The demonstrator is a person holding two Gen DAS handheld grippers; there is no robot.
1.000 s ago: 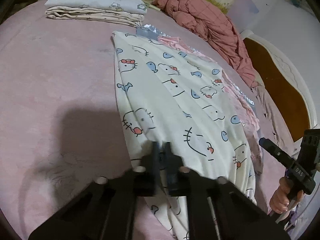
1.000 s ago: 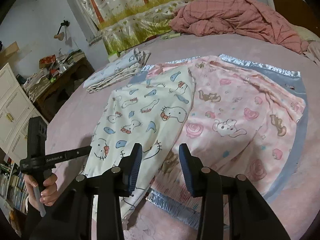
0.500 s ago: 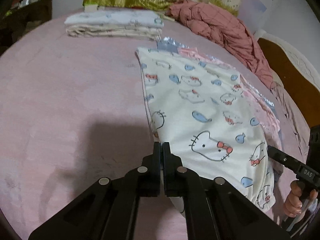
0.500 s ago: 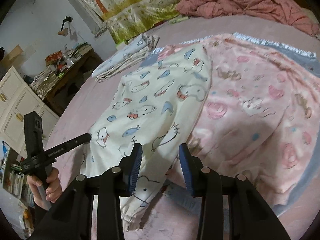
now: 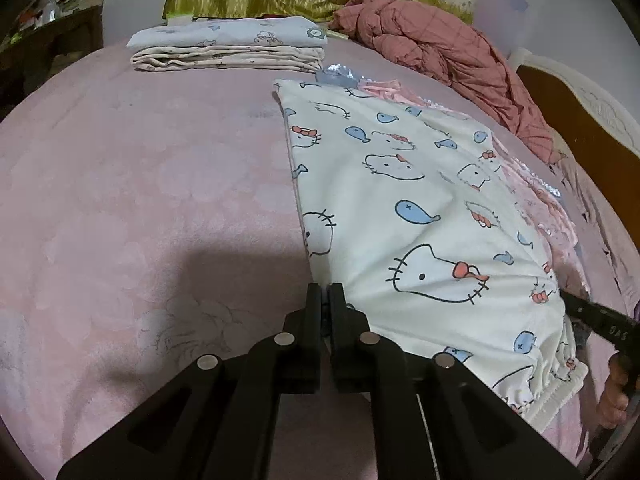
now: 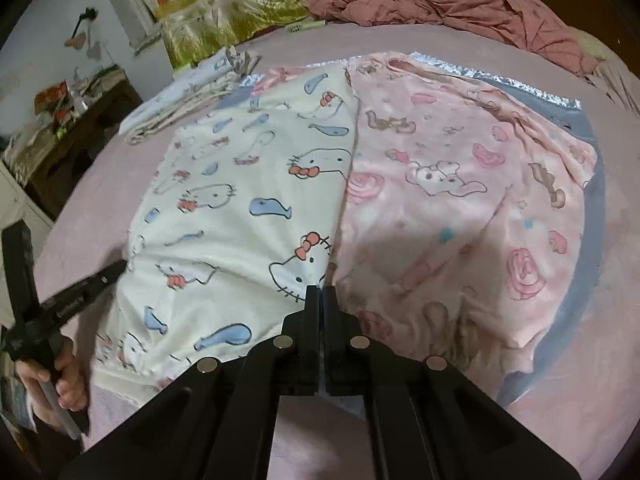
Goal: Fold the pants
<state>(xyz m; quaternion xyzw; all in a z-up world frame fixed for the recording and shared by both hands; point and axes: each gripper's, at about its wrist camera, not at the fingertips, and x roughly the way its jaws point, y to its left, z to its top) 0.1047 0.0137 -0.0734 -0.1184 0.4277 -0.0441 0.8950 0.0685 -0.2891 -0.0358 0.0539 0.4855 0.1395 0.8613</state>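
The white cartoon-cat print pants (image 5: 404,208) lie flat on the pink bed, partly over a pink print garment (image 6: 460,208). My left gripper (image 5: 325,289) is shut on the pants' left edge near the cuff end. My right gripper (image 6: 321,291) is shut on the pants' right edge, where white cloth (image 6: 240,208) meets the pink garment. The elastic cuff (image 5: 560,384) bunches near the right gripper's handle (image 5: 600,320). The left gripper's handle (image 6: 60,308) shows at the left of the right wrist view.
A folded stack of printed clothes (image 5: 228,50) lies at the bed's far side. A crumpled red checked blanket (image 5: 448,52) lies at the far right. A grey silver-edged mat (image 6: 588,216) lies under the pink garment. A wooden headboard (image 5: 580,128) stands right.
My right gripper has closed from open onto the pants' right edge. My left gripper, shut throughout, has moved with the cloth. The cuff end has been drawn up the pants.
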